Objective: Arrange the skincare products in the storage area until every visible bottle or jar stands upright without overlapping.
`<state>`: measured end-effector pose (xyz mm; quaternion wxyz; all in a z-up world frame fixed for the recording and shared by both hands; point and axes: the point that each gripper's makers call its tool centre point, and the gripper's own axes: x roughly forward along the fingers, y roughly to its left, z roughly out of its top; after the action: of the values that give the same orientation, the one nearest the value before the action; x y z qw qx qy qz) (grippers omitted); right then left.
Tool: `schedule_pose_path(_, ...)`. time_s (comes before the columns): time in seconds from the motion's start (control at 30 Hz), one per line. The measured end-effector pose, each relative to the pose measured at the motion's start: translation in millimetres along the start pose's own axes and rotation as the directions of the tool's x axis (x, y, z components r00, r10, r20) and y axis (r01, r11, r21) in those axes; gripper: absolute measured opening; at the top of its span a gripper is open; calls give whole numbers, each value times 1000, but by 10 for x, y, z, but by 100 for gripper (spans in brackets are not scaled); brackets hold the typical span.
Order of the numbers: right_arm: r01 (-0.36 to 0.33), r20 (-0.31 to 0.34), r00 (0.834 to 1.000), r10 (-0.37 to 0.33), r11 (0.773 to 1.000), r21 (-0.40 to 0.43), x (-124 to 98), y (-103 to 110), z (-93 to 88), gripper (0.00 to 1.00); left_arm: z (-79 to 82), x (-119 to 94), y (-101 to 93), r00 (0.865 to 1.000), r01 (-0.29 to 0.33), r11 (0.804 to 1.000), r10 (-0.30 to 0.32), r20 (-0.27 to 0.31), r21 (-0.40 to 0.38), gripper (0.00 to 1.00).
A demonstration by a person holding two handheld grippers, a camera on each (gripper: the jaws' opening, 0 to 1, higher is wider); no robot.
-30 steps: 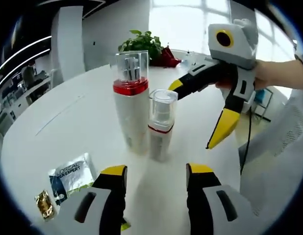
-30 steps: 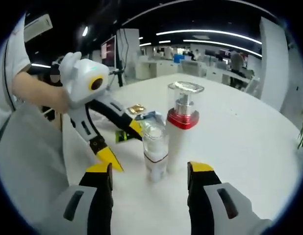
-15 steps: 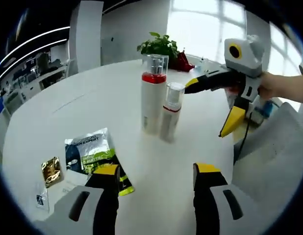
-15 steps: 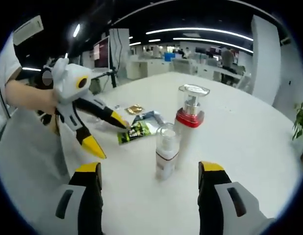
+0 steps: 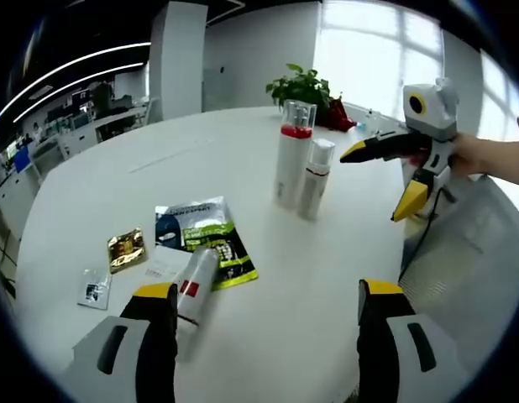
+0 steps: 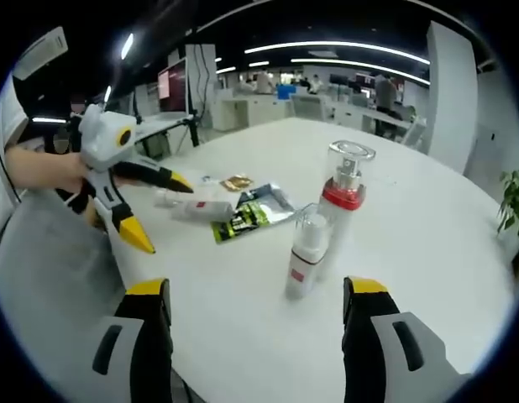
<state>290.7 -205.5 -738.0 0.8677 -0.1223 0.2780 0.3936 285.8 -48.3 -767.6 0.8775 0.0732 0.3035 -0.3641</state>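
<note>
On the white counter point(image 5: 285, 277) in the left gripper view, the tall bottle point(image 5: 290, 155) and short bottle point(image 5: 313, 179) stand upright, touching, while a tube point(image 5: 195, 285) lies by the left claw point(image 5: 264, 302), which is spread wide, holding nothing. Right gripper view: right claw point(image 6: 253, 294) also wide apart and empty, both bottles just ahead, tube flat beside the packets point(image 6: 253, 214).

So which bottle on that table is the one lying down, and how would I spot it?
Start at the round white table and find the dark and green sachet lying flat on it. The white tube bottle with a red label lies on its side along that sachet's edge, close to the left gripper. Unlike the two pump bottles standing upright farther off, it is tipped over.
</note>
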Motion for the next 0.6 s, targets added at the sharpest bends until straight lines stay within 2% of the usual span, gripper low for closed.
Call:
schedule_pose_path(0.2,8,6,1000,-8,1000,4,-97,65,21,84,-115,-249,39,1000,-18,999,18,-2,-39,94)
schedule_pose_path(0.27,9,3,1000,-9,1000,8,-140,103,27,84,-103,-326,8,1000,-15,998,16,8,-63,99)
schedule_pose_path(0.4,13,1,1000,-13,1000,16,-208,144,24,85,-88,-499,-70,1000,-18,997,19,20,-71,99)
schedule_pose_path(0.6,8,1,1000,-8,999,38,-287,196,34,86,-93,-694,-36,998,-52,995,55,37,-81,99)
